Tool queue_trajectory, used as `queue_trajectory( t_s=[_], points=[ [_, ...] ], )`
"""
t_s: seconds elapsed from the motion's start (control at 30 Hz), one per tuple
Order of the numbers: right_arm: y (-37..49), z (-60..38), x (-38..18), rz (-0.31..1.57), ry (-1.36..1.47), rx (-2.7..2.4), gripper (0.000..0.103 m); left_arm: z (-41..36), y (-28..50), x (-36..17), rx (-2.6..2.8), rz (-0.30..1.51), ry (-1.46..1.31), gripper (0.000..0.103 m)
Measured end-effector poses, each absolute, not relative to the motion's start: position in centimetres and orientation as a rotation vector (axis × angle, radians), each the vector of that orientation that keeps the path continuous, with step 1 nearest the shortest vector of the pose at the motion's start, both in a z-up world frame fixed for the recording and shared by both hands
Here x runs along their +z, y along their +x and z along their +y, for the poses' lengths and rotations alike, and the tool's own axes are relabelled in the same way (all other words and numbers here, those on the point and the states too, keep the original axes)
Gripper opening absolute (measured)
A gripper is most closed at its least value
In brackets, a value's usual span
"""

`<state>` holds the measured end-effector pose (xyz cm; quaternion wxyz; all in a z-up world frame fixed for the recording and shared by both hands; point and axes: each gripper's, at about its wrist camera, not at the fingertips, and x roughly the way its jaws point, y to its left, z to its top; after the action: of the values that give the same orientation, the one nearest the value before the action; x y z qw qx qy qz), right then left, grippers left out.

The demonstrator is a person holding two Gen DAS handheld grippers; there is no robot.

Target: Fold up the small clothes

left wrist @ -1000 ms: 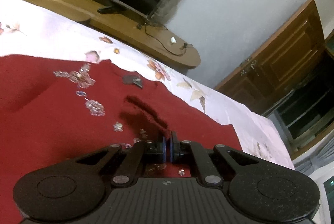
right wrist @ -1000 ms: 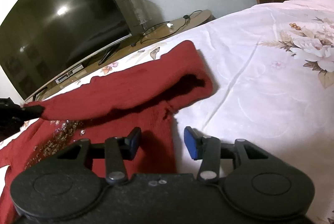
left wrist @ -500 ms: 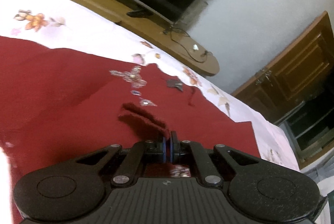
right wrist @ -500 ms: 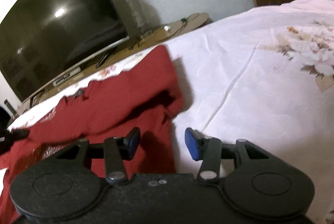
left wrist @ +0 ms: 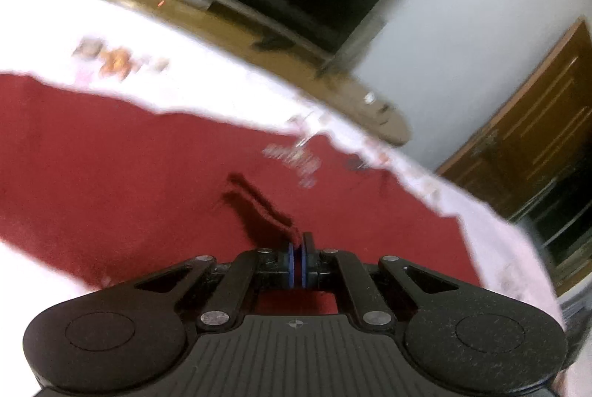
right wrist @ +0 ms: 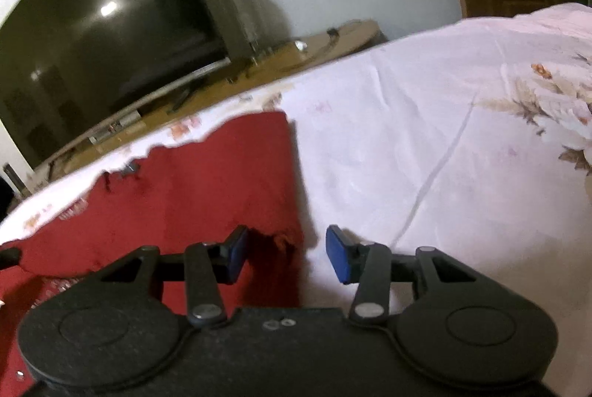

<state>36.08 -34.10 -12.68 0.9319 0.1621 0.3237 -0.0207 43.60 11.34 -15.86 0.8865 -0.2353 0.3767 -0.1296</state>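
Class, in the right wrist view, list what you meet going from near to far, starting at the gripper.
right gripper → red garment → floral bedsheet → wooden TV stand → television

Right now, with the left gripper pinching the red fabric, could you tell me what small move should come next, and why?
Probably lower the left gripper and lay the pinched fold down on the red sweater, then open. It is shut on a raised strip of fabric above the flat garment, while the right gripper hovers open at the sweater's edge on the bedsheet, holding nothing.
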Motion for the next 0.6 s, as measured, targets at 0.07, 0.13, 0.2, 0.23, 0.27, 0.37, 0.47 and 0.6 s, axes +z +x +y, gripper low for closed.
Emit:
queue_trajectory(
  t_s=[0.07, 0.13, 0.2, 0.23, 0.27, 0.37, 0.47, 0.6],
  points=[
    [36.0, -33.8, -12.7, 0.658, 0.319, -0.043, 0.045, 11.5, 43.6, -17.0, -0.246, 0.814, -0.494, 0.003],
    [36.1, -33.7, -12.7, 0.662, 0.304, -0.042, 0.045, 11.6, 43.5, -16.8, -0.24, 0.802, -0.526, 0.003],
    [36.0, -33.7, -12.6, 0.664, 0.299, -0.038, 0.045, 11.5, 42.9, -16.0, -0.258, 0.749, -0.536, 0.003],
    [35.9, -33.8, -12.6, 0.663, 0.301, -0.036, 0.045, 11.4, 42.8, -15.8, -0.261, 0.737, -0.534, 0.003],
    [35.7, -34.0, -12.3, 0.651, 0.311, -0.033, 0.045, 11.2, 42.7, -15.6, -0.258, 0.736, -0.513, 0.003],
    [35.2, -34.6, -11.6, 0.595, 0.361, -0.015, 0.046, 10.6, 43.2, -16.6, -0.235, 0.803, -0.448, 0.003],
    [36.4, -34.7, -12.5, 0.658, 0.362, -0.037, 0.044, 11.4, 43.3, -17.2, -0.239, 0.799, -0.499, 0.003],
    [36.5, -34.3, -12.8, 0.671, 0.305, -0.037, 0.044, 11.1, 43.1, -17.2, -0.234, 0.792, -0.484, 0.003]
  ],
)
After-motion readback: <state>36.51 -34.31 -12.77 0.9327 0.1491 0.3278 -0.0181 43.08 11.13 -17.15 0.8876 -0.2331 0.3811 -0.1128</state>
